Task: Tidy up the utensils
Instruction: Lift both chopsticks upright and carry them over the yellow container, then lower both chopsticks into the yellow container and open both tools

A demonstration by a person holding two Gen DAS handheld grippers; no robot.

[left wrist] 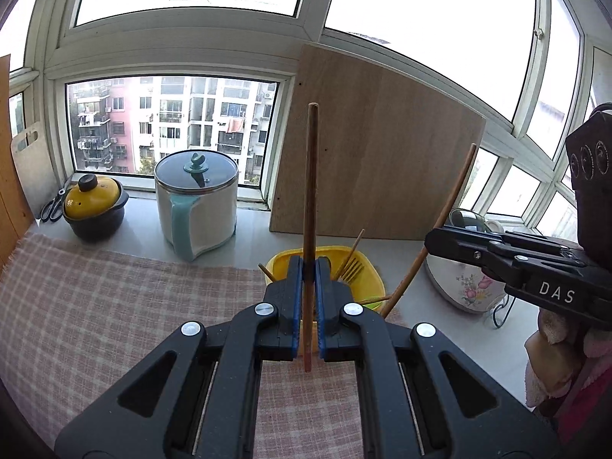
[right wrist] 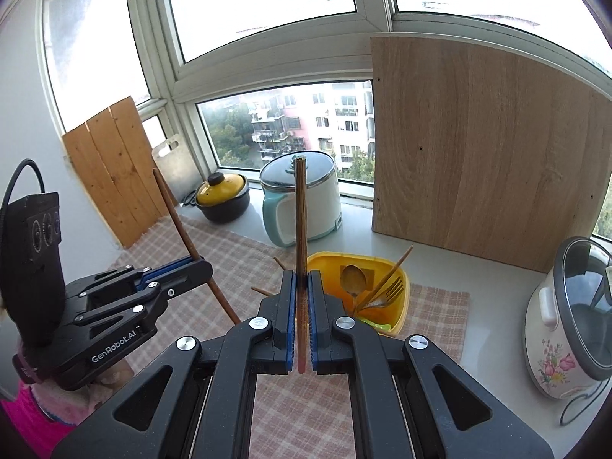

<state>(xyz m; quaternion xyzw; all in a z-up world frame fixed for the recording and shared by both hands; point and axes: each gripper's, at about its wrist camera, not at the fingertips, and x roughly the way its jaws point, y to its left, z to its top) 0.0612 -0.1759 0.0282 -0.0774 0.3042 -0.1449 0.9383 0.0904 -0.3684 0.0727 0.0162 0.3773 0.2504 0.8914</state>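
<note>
Pinching: left tongs (left wrist: 310,267) one chopstick (left wrist: 310,191) | right tongs (right wrist: 302,283) one chopstick (right wrist: 300,210) | yellow bin (right wrist: 399,279): one fork (right wrist: 390,292)

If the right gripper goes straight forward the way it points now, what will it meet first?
Most likely the yellow utensil basket, just ahead and slightly right of the right gripper, which holds a chopstick. The white electric pot stands farther behind. Depth is uncertain.

Daylit bay windows (left wrist: 176,122) behind a wooden board (right wrist: 485,145) on the counter (right wrist: 497,290).

Fork (right wrist: 390,291) & spoon (right wrist: 354,279) in bin (right wrist: 399,306), board (right wrist: 485,153) behind.
</note>
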